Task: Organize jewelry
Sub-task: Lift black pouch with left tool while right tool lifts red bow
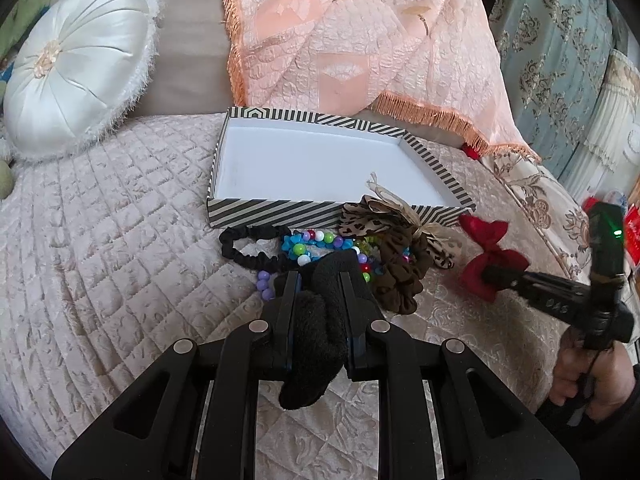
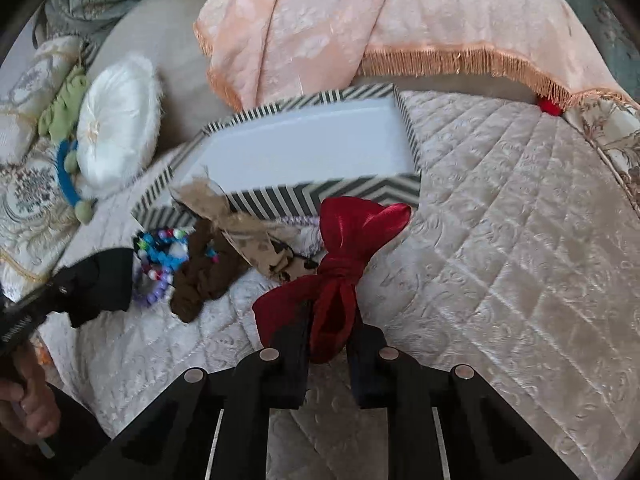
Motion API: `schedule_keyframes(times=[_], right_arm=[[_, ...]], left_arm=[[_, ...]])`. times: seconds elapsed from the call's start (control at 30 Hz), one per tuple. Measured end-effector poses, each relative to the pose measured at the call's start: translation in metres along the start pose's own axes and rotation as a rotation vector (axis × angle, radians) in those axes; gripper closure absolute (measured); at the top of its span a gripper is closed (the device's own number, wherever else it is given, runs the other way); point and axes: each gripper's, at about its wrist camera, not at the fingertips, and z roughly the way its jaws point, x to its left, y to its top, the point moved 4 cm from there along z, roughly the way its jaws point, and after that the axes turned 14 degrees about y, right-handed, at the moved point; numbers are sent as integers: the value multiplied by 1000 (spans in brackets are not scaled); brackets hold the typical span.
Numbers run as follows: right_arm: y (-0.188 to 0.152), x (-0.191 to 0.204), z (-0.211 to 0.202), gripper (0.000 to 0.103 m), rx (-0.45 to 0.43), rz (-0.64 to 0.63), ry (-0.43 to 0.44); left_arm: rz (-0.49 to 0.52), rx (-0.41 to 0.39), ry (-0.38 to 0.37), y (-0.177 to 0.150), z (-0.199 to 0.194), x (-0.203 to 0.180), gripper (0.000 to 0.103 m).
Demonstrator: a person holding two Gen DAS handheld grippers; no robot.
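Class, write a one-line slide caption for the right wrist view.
Right tongs grip a red satin bow on the quilted bed, near the empty striped box.

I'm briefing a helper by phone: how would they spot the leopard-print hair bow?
Find the shallow black-and-white striped box on the quilted bedspread. At its front right corner lies the leopard-print hair bow. Unlike the plain brown scrunchie and shiny red bow beside it, it is tan with dark spots.

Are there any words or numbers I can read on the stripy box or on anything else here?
None can be read.
Striped box: only stripes, no words.
Right gripper: small pale marks on its arm, too small to read.
Red packaging at the edge: cut off and blurred, unreadable.
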Motion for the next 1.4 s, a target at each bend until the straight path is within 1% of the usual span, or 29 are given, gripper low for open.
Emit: schedule_keyframes(times=[0.13,0.3,0.47,0.53,0.73,0.8,0.9,1.0,1.27,1.4], right_arm=[[2,15,-13,88,-28,-32,39],[1,35,-18,88,-26,-90,61],[-5,55,-19,88,-22,-172,12],[-6,60,-18,88,-31,-209,-51],[-12,75,-11,88,-19,-300,-94],[-13,77,-11,88,-28,-304,-78],[-14,79,-9,88,-27,-329,-106],[-15,82,-10,88,-28,-341,-110],[-15,83,-8,88,-16,-358,-126],[-15,82,-7,88,-15,-355,-121]], left_arm=[[8,-13,2,2,-6,-3,87],[21,-30,3,6,-16,-11,87],[37,-30,14,6,-21,-17,87],[42,-33,15,5,-23,-19,87],[37,-40,13,8,-29,-21,87],[35,-46,24,8,-30,-20,87],[26,-44,36,8,-29,-19,87],[21,-50,50,7,-29,-17,87],[5,-57,42,8,-31,-15,87],[0,-41,41,7,-27,-14,87]])
